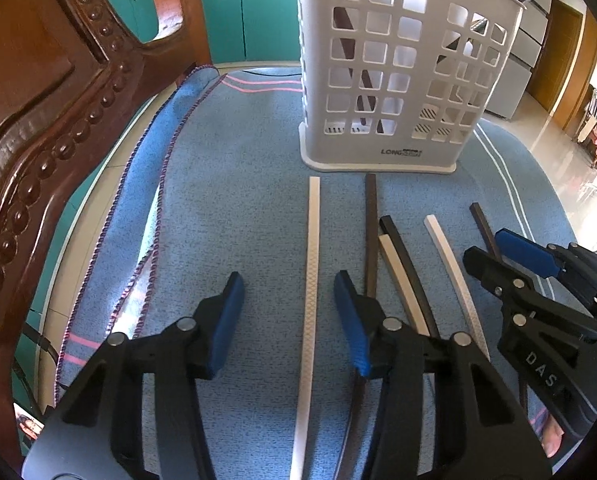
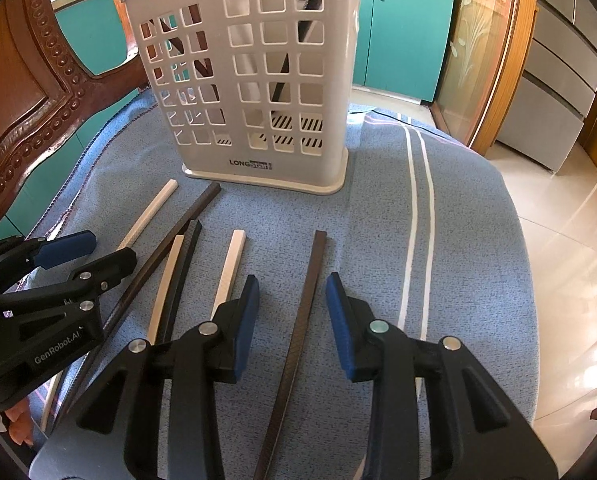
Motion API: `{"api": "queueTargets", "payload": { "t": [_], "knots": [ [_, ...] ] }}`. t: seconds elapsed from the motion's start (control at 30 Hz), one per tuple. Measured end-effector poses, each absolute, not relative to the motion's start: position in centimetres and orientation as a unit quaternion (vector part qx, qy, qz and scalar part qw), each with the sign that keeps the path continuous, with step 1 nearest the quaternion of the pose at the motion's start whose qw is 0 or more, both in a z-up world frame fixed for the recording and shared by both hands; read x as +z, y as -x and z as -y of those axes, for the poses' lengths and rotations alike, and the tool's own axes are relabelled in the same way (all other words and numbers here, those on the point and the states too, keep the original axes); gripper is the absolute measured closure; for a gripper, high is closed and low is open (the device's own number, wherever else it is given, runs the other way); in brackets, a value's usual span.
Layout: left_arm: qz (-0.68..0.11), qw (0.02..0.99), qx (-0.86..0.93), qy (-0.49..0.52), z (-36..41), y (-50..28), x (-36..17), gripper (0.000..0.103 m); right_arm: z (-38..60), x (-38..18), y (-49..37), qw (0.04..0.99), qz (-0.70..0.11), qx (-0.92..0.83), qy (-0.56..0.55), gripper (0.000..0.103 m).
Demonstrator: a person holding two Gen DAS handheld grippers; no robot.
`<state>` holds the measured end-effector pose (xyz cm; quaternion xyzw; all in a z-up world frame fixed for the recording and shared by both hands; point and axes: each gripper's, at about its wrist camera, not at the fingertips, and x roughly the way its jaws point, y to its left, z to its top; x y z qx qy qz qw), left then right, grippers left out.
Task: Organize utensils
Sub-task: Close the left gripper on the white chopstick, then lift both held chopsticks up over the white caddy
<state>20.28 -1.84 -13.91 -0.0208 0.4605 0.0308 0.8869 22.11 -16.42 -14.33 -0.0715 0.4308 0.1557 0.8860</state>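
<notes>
**Chopsticks straddled on the table**

Six chopsticks are laid on the blue cloth (image 1: 226,208) of the table, in front of the white holder (image 1: 394,80). A white chopstick (image 1: 311,280) is straddled by the left gripper (image 1: 289,284), jaws partly open and clear of it. A dark chopstick (image 2: 304,312) is likewise straddled, ungripped, by the half-open right gripper (image 2: 292,284). Dark sticks are seen inside the holder.

Three readable marks, each placed from the white holder

On the white holder (image 2: 254,80) the base strip reads "LONGstar". Left of the holder and nearer me, my left gripper (image 2: 94,252) carries "GenRobot.AI" on its black body. Right of the holder, my right gripper (image 1: 498,248) shows the letters "DAS" on its arm.
</notes>
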Motion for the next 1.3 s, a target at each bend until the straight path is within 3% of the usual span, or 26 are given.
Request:
{"api": "queueTargets", "payload": {
  "t": [0.07, 0.1, 0.2, 0.27, 0.63, 0.97, 1.03, 1.13, 1.3],
  "knots": [
    [-0.460, 0.887, 0.024, 0.020, 2.0, -20.3, -13.8, 0.069, 16.7, -14.3, -22.1, 0.886, -0.432, 0.158, 0.064, 0.071],
    [-0.460, 0.887, 0.022, 0.020, 2.0, -20.4, -13.8, 0.072, 16.9, -14.2, -22.2, 0.885, -0.433, 0.162, 0.053, 0.080],
    [-0.461, 0.887, 0.020, 0.024, 1.9, -20.3, -13.7, 0.088, 17.7, -14.2, -22.7, 0.882, -0.440, 0.167, 0.027, 0.093],
    [-0.461, 0.886, 0.021, 0.030, 1.6, -20.4, -13.7, 0.096, 18.1, -14.2, -22.8, 0.881, -0.442, 0.169, 0.017, 0.093],
    [-0.435, 0.899, 0.020, 0.040, 1.3, -19.1, -11.7, 0.096, 17.9, -12.6, -21.7, 0.888, -0.416, 0.195, 0.017, 0.096],
    [-0.449, 0.893, 0.023, 0.034, 1.8, -18.9, -12.2, 0.096, 18.3, -13.7, -22.3, 0.877, -0.449, 0.170, 0.035, 0.096],
    [-0.449, 0.893, 0.022, 0.032, 1.9, -18.7, -12.2, 0.096, 18.2, -13.9, -22.1, 0.878, -0.447, 0.168, 0.041, 0.093],
    [-0.450, 0.892, 0.022, 0.031, 1.9, -18.8, -12.4, 0.096, 17.5, -13.9, -21.8, 0.876, -0.445, 0.179, 0.052, 0.077],
    [-0.452, 0.891, 0.024, 0.029, 1.8, -19.0, -12.6, 0.096, 15.8, -14.2, -21.2, 0.882, -0.430, 0.166, 0.101, 0.077]
  ]
}}
